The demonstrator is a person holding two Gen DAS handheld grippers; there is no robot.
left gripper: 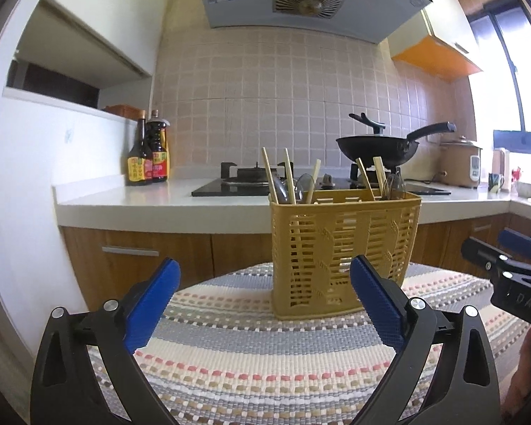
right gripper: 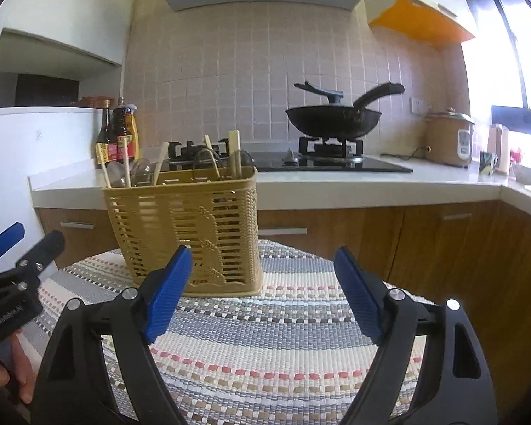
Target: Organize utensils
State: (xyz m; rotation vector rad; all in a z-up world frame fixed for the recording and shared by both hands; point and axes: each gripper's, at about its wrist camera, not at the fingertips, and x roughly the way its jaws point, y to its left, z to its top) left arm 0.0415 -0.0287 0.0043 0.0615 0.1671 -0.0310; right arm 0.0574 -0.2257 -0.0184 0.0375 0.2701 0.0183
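Left wrist view: the left gripper [left gripper: 265,283] hangs low over a surface covered by a woven mat [left gripper: 251,354], its blue ribbed pads spread wide with nothing between them. Just ahead stands a yellow plastic basket [left gripper: 343,248], rectangular with slotted walls and a moulded leaf pattern, upright on the mat's far edge. The right pad overlaps the basket's lower front in this view; whether they touch cannot be told. Wooden chopsticks [left gripper: 269,173] lean out of the basket's left and right compartments, and dull metal spoons [left gripper: 302,186] sit among them. At the right edge the right gripper [left gripper: 502,248] shows from the side, black with blue pads.

Right wrist view: the right gripper's jaws also stand apart and empty over the mat [right gripper: 265,336], whose rows of grey, cream, pink and tan squares give it a knobbly texture. The basket [right gripper: 184,233] is ahead to the left, the left pad crossing in front of its base.

Behind runs a white kitchen counter [right gripper: 336,187] over wooden cupboards. On it are a black glass hob with a dark wok [right gripper: 332,118], sauce bottles [right gripper: 118,134] at the left end, and a tan rice cooker [right gripper: 449,138] toward the window. Square beige tiles cover the wall.
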